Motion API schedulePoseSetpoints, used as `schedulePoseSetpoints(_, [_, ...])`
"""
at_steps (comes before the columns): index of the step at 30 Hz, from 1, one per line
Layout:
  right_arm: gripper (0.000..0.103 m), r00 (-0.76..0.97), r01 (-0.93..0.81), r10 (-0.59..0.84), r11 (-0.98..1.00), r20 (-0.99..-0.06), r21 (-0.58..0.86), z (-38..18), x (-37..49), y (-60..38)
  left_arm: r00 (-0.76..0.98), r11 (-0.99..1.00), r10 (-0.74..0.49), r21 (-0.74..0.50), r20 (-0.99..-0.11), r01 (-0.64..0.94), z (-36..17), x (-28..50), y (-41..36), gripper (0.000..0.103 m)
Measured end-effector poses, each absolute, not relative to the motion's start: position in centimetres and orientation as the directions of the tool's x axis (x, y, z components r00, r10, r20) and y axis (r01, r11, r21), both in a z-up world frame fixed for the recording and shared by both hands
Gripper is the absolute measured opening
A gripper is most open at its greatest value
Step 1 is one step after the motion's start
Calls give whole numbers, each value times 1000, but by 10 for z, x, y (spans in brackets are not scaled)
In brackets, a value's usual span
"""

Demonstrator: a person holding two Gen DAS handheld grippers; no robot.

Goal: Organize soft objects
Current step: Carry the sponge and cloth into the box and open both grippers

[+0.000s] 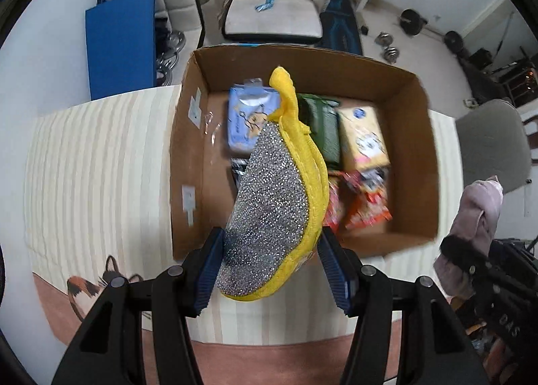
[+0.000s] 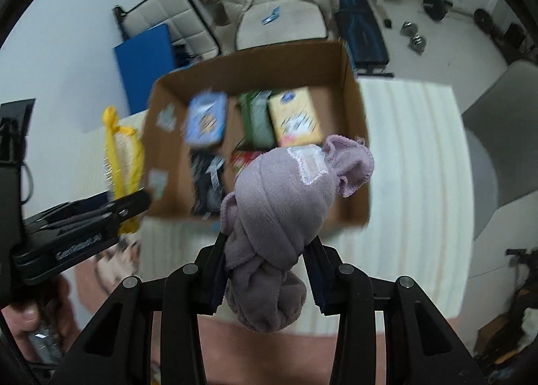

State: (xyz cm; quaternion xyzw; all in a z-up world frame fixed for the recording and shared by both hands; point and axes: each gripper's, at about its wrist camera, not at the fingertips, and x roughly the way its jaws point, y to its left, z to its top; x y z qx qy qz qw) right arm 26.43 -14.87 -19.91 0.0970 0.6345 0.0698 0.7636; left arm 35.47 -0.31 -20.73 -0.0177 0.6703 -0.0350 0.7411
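My left gripper [image 1: 272,250] is shut on a yellow scrubber sponge with a silver glitter face [image 1: 272,203], held above the near edge of an open cardboard box [image 1: 191,136]. My right gripper [image 2: 267,250] is shut on a rolled mauve fleece bundle [image 2: 279,203], held above the box's near right corner [image 2: 356,116]. The box holds a blue packet [image 1: 243,123], a green pack [image 1: 321,129], a yellow pack [image 1: 363,139] and red snack bags [image 1: 366,207]. In the right wrist view the left gripper and the yellow sponge [image 2: 121,150] show at the left.
The box stands on a cream striped table mat [image 1: 94,163] with a cat print [image 1: 84,287] at its near left. Beyond the table are a padded chair with a puffy coat [image 1: 269,15], a blue panel [image 1: 121,45], a weight bench and dumbbells [image 1: 390,49]. A grey chair [image 1: 491,143] stands at the right.
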Motion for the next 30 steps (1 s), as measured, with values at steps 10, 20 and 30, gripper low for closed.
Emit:
schedulePoseSetpoints(10, [43, 92, 76, 98, 992, -991, 105, -268, 356, -170, -57, 999, 48, 47, -997, 24, -276, 407, 14, 54])
schedulePoseSetpoints(20, [51, 33, 87, 16, 996, -999, 19, -319, 388, -177, -153, 999, 46, 44, -987, 17, -313, 421, 22, 58])
schedulePoseSetpoints(30, [86, 65, 68, 28, 997, -997, 33, -309, 380, -172, -65, 999, 13, 15, -998, -29, -294, 418, 30, 99])
